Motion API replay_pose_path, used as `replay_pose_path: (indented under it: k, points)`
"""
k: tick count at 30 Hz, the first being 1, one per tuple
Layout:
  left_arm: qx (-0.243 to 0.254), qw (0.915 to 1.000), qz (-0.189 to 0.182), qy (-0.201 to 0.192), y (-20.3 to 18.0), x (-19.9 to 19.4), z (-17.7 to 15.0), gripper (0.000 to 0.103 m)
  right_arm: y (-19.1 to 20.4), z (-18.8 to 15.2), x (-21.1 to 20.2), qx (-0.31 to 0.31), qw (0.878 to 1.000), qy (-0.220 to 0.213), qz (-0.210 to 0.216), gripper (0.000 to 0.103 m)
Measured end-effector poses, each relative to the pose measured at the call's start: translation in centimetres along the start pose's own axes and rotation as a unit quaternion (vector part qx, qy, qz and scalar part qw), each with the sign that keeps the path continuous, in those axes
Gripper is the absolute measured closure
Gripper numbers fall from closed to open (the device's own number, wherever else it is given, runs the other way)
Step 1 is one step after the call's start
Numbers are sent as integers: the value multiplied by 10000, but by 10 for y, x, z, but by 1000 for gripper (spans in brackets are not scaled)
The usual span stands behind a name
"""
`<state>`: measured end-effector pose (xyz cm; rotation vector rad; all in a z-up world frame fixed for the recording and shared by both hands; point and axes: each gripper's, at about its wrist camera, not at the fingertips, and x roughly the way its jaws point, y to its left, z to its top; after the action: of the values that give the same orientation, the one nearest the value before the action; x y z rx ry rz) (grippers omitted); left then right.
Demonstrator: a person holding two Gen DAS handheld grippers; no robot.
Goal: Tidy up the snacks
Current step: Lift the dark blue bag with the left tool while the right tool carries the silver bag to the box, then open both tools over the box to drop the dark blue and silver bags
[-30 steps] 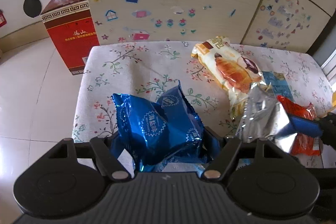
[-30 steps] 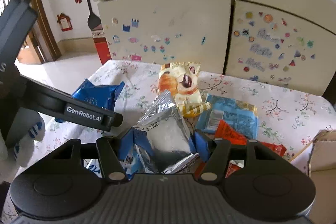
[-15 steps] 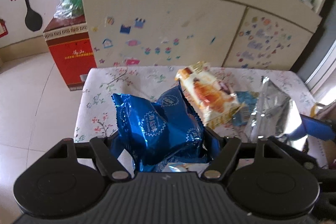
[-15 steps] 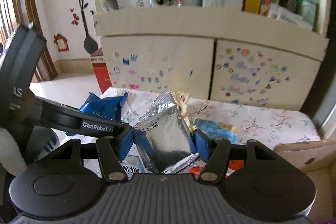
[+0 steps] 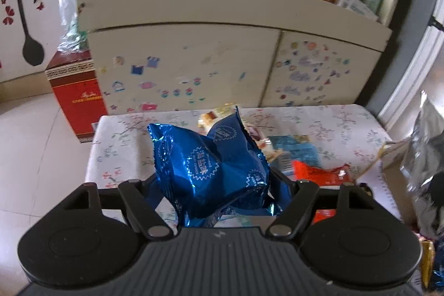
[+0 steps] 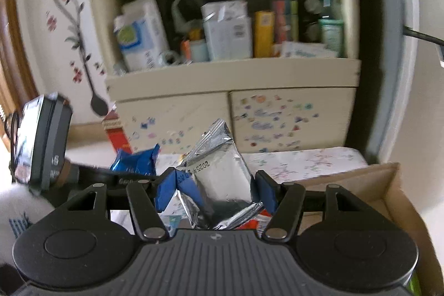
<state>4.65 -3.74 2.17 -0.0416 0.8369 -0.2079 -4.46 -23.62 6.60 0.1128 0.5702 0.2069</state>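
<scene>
My left gripper (image 5: 219, 185) is shut on a shiny blue snack bag (image 5: 211, 168) and holds it above the floral table (image 5: 333, 126). My right gripper (image 6: 215, 187) is shut on a silver foil snack bag (image 6: 219, 171), lifted near a cardboard box (image 6: 388, 185). The silver bag also shows at the right edge of the left wrist view (image 5: 424, 157). The blue bag shows at the left in the right wrist view (image 6: 136, 161). On the table lie a yellow pastry packet (image 5: 219, 115), a light blue packet (image 5: 299, 151) and a red packet (image 5: 319, 174).
A cream cabinet with stickers (image 5: 194, 60) stands behind the table, its shelf packed with boxes and bottles (image 6: 222, 29). A red carton (image 5: 75, 90) stands on the tiled floor at the left. The box's edge shows at right in the left wrist view (image 5: 391, 176).
Both grippers have risen and tilted up with their bags. The silver bag has moved right, away from the table's packets and towards the cardboard box.
</scene>
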Motion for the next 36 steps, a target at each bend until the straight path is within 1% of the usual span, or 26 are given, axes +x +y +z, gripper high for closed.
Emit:
replay_pose_path:
  k: [5,11,14,18,21,24,30,36]
  points:
    - [300,9993,-168,-123,-27,-3,-6,28,-29,8,-10,517,9982,-167,-244,35]
    - [573,9961,-630,-245,-65,-7,-8,28,-61,6,-19,1177,9909,-131,-647,35]
    - [660,9926,-966,-327,-84,-11,-7,28,-75,4,-25,1422,9860,-120,-863,35]
    - [805,9868,-1340,-418,-108,-14,-6,28,-91,0,-32,1759,9788,-84,-1051,35]
    - [908,9824,-1572,-430,-124,-16,-9,28,-101,-3,-37,2009,9723,-57,-1197,35]
    - [1038,9775,-1792,-409,-140,-18,-14,28,-107,-4,-42,2098,9669,-93,-1449,35]
    - [1271,9699,-2044,-381,-163,-18,-20,28,-120,-8,-51,2478,9548,-126,-1637,35]
    - [1319,9660,-2210,-259,-181,-12,-25,27,-131,-12,-52,2772,9431,-87,-1834,34]
